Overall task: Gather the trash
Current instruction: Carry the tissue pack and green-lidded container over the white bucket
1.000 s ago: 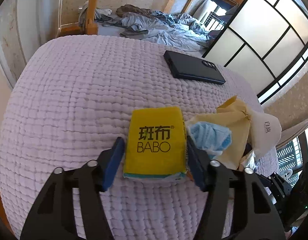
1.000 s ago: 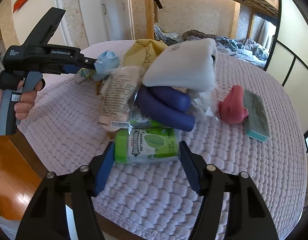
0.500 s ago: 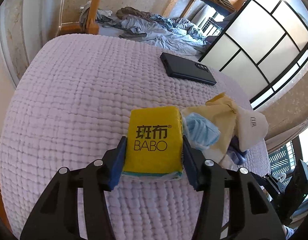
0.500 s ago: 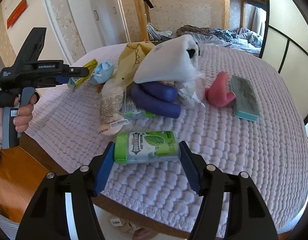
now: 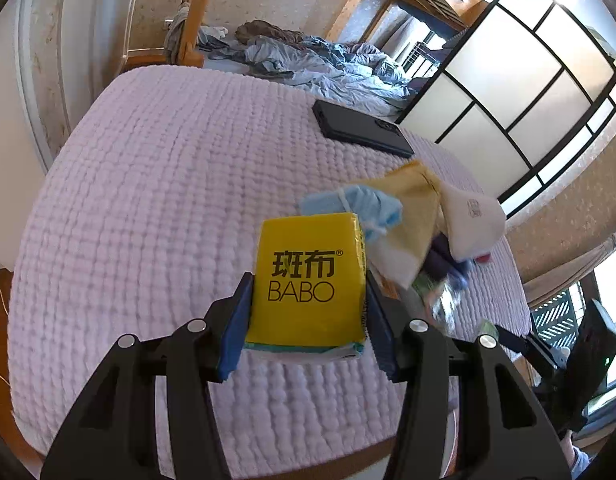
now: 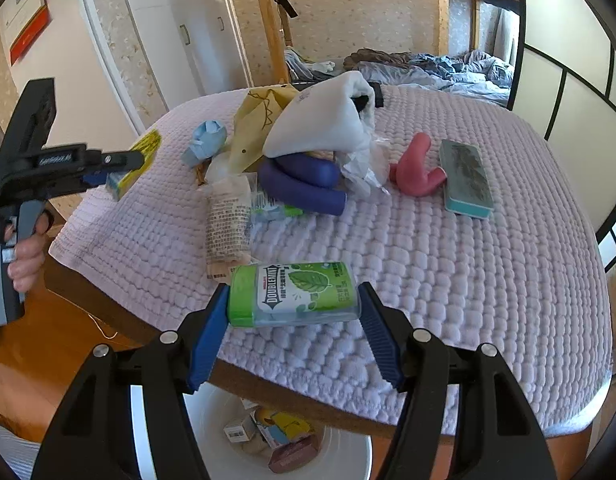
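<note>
While left gripper point(image 5: 308, 316) pinches the yellow BABO pack point(image 5: 308, 280), only the right view shows a white bin point(image 6: 348, 452) below the table edge. Right gripper point(image 6: 293, 320) clamps the green gum bottle point(image 6: 293, 294) near side.

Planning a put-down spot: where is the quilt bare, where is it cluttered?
Bare: the quilt left of the yellow BABO pack, up to the black phone; also right of the teal case. Crowded: the trash pile mid-table.
</note>
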Demonstrator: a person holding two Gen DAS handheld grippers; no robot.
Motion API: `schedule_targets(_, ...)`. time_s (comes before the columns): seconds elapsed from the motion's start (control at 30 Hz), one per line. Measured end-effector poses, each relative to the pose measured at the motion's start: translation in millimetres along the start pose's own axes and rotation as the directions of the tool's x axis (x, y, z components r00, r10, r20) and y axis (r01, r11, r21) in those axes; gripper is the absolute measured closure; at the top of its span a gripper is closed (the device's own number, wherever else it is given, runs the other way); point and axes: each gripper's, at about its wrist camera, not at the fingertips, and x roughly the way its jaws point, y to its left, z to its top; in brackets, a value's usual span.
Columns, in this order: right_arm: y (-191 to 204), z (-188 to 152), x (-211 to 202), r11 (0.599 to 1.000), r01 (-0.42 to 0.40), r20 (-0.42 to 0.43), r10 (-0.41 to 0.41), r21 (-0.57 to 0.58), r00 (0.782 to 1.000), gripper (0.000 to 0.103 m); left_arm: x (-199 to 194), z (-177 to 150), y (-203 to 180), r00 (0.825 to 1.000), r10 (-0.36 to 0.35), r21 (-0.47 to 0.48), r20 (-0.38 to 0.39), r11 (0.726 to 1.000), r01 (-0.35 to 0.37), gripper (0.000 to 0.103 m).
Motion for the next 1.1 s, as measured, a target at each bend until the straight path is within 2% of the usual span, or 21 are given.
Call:
schedule_targets(0.67, 17.0, -38.7, -45.5, 1.000, -0.012, -0.004, 0.012, 0.025, 1.000, 0.040, -8.1, -64.8, -57.0, 0.997, 0.057, 0.150, -0.051, 0.987, -0.049, 0.049)
schedule_targets(0.83, 19.5, -43.7, -55.2, 0.999, -0.014, -0.008, 0.014, 0.032, 1.000, 0.040, -9.3, -80.5, -73.9, 0.993, 0.101, 0.219, -0.052, 0.972, -0.088, 0.049)
schedule_targets(1.1, 23.4, -53.8, -70.1, 0.999, -0.019, -0.007, 0.020, 0.046, 1.000, 0.040, -11.5, -100.5, -92.8, 0.990, 0.126, 0.295, -0.065, 0.950, -0.102, 0.049)
